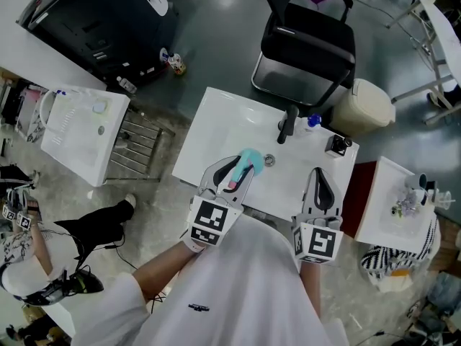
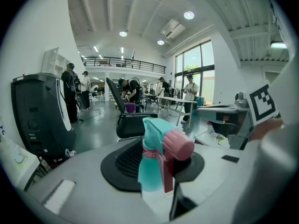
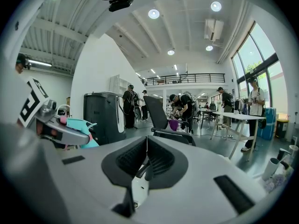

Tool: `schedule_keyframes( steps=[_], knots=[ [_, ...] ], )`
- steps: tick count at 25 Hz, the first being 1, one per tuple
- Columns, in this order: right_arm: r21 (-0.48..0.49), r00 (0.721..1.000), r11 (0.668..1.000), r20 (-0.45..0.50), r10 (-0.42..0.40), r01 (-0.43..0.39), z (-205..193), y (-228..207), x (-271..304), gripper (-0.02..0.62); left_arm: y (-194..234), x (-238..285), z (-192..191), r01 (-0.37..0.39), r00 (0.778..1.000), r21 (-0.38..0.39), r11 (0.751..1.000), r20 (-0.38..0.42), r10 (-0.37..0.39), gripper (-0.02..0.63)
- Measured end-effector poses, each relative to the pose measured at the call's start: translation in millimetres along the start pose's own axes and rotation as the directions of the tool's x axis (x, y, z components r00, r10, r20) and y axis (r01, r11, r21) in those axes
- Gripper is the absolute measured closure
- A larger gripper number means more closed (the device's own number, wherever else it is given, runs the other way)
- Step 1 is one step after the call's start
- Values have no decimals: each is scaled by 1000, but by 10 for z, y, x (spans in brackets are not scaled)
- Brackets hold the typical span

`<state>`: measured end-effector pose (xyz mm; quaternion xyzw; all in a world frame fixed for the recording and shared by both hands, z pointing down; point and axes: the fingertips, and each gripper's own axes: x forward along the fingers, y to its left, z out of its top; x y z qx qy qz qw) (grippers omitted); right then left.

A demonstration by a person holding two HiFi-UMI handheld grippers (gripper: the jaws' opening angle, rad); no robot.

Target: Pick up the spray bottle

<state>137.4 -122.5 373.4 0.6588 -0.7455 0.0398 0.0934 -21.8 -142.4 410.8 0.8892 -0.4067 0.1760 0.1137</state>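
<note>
A turquoise spray bottle with a pink trigger head is held over the white sink, close to the drain. My left gripper is shut on it. In the left gripper view the bottle stands upright between the black pads, its pink nozzle pointing right. My right gripper hovers over the sink's near right part, apart from the bottle, with its pads together and nothing between them. The right gripper view shows the bottle at the far left.
A black faucet stands at the sink's far rim, next to a small blue-capped bottle. Behind the sink stand a black chair and a beige bin. A white side table stands on the right, and a white appliance on the left.
</note>
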Motion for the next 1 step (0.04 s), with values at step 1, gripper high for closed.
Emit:
schedule_keyframes(
  steps=[1],
  knots=[
    [0,1000,1000,0,0,0,-5,-3,-1,589,-2,3,-1,0,1000,0,1000,0,0,479]
  ],
)
